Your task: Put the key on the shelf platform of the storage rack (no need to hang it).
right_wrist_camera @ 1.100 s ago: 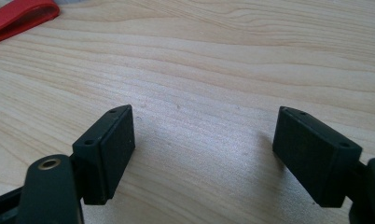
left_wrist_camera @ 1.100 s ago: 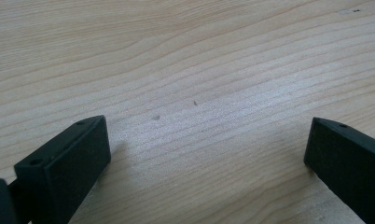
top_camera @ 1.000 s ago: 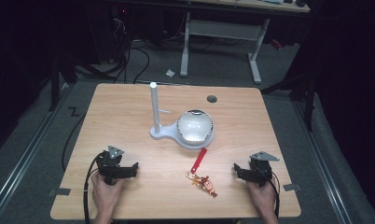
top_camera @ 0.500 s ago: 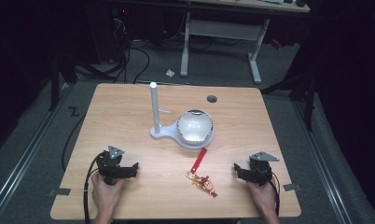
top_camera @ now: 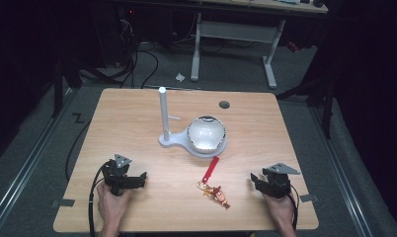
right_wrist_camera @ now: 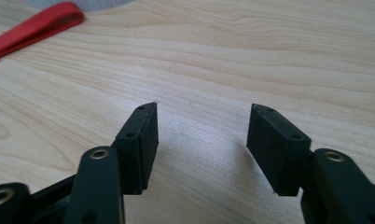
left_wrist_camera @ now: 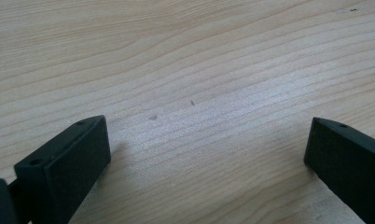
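Note:
My left gripper (top_camera: 138,179) rests on the wooden table (top_camera: 137,118) at the front left. Its jaws stand wide apart over bare wood in the left gripper view (left_wrist_camera: 209,144). My right gripper (top_camera: 256,180) rests at the front right. Its jaws (right_wrist_camera: 202,121) have just been closing and stand partly apart, with nothing between them. Between the two hands lies a small toy figure (top_camera: 217,191) on a red strap (top_camera: 211,169). The strap's end (right_wrist_camera: 36,25) lies off to the upper left in the right gripper view.
A white stand (top_camera: 174,142) with an upright post (top_camera: 163,113) sits mid-table, and a shiny round bowl (top_camera: 206,133) rests on its base. A dark round hole (top_camera: 224,104) marks the far side of the tabletop. Cables trail from both grippers.
Both hands and everything on the table keep their places. Any narrowing of the right jaws is too small to make out from above.

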A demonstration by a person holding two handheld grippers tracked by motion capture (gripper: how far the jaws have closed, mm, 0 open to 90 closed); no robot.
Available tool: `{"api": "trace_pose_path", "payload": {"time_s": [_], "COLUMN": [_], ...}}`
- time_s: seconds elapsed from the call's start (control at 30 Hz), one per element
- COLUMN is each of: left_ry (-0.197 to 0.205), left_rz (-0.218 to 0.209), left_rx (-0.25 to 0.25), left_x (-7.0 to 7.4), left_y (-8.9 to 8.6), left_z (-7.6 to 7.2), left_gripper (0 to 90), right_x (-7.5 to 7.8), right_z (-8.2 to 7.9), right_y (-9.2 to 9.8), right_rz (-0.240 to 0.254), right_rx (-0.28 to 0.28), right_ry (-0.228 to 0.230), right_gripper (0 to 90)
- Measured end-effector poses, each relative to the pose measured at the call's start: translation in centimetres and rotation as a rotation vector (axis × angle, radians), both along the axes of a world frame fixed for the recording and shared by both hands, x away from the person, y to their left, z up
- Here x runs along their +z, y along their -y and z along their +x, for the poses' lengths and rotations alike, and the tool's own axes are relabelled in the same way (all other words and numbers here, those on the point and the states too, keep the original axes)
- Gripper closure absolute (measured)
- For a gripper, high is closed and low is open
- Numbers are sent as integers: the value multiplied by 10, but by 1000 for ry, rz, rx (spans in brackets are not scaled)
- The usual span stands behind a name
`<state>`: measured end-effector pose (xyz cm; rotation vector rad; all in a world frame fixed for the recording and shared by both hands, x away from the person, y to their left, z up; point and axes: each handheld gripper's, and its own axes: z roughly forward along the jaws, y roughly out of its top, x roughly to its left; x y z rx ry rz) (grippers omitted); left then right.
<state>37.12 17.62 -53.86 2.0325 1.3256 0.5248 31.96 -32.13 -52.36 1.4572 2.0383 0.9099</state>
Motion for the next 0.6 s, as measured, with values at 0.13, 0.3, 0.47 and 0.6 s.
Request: {"api": "trace_pose_path", "payload": {"time_s": [0.13, 0.3, 0.47, 0.6], "left_ry": [0, 0, 0, 0], "left_rz": [0, 0, 1, 1], "left_rx": [0, 0, -1, -1], "left_x": [0, 0, 0, 0], "left_y": [0, 0, 0, 0], "left_z": [0, 0, 0, 0], "left_gripper": [5, 5, 5, 5], "right_x": [5, 9, 13, 15], "right_z": [-5, -11, -15, -19], "right_y": [-2, -9, -21, -29], "right_rz": [16, 32, 36, 45], "right_rx": [23, 64, 117, 149], "right_ry": [5, 8, 15, 12], "right_gripper": [461, 465, 467, 467]}}
